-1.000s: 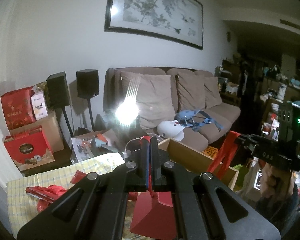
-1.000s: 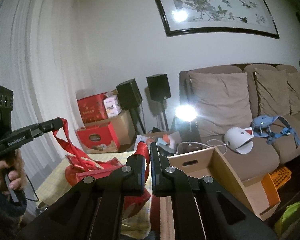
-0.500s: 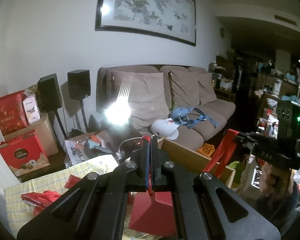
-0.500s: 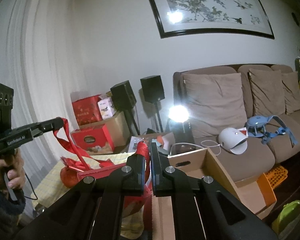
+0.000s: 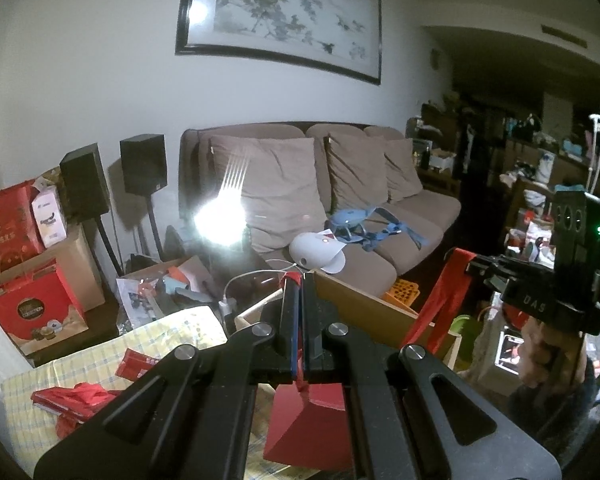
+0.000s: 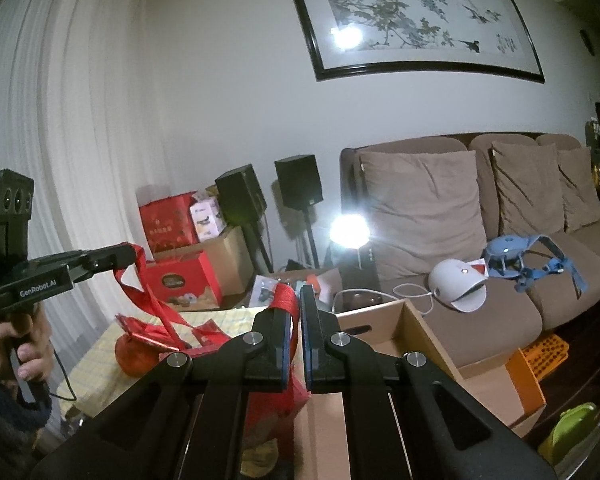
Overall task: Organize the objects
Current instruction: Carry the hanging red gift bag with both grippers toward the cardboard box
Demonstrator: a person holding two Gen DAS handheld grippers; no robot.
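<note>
Red ribbon handles of a gift bag [image 5: 308, 420] are pinched by both grippers, left gripper [image 5: 299, 280] and right gripper [image 6: 296, 292], so the bag is hung between and below the fingers. An open cardboard box [image 6: 416, 332] is seen just beside it, rightward; the near wall must be cleared. A checked tablecloth [image 5: 172, 332] lies left.

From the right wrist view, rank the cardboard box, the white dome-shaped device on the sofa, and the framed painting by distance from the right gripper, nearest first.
1. Cardboard box, just right of the right gripper.
2. White dome-shaped device, on the sofa seat beyond the box.
3. Framed painting, high on the back wall.
</note>
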